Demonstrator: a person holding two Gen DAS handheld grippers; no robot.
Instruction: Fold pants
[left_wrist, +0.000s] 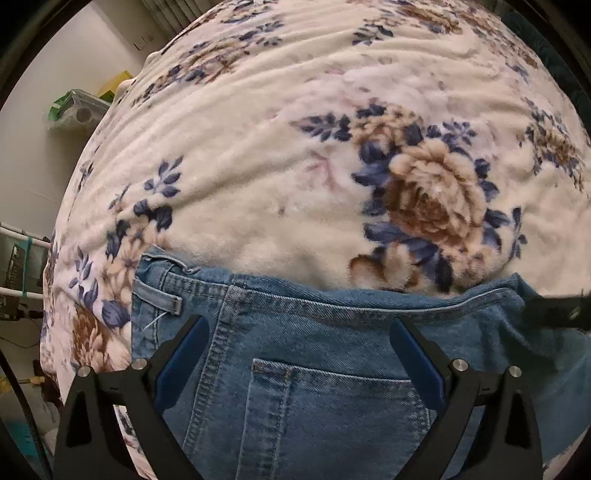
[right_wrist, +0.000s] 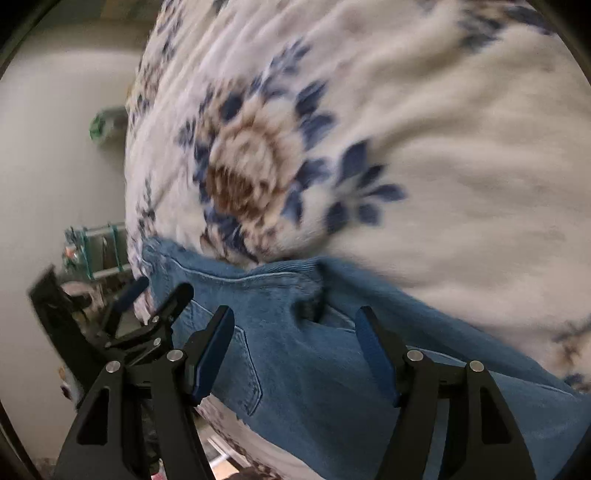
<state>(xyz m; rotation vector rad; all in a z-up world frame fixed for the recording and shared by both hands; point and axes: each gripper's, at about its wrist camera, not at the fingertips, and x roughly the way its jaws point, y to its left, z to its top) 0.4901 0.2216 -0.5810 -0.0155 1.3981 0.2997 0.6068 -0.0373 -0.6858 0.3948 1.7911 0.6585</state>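
Blue denim pants (left_wrist: 314, 362) lie on a floral fleece blanket (left_wrist: 277, 177), back pocket up, waistband toward the far side. My left gripper (left_wrist: 297, 326) is open just above the pants, its fingers either side of the back pocket (left_wrist: 332, 413). My right gripper (right_wrist: 295, 317) is open over the pants (right_wrist: 295, 369) near a dark fold at the waistband. The left gripper (right_wrist: 147, 295) shows at the left of the right wrist view, by the pants' corner. The right wrist view is blurred.
The bed edge falls away at the left. Beyond it stand a white wall (left_wrist: 44, 155), a shelf with a clear box and green items (left_wrist: 77, 110), and a white rack (left_wrist: 22, 266). The blanket (right_wrist: 443, 147) spreads far ahead.
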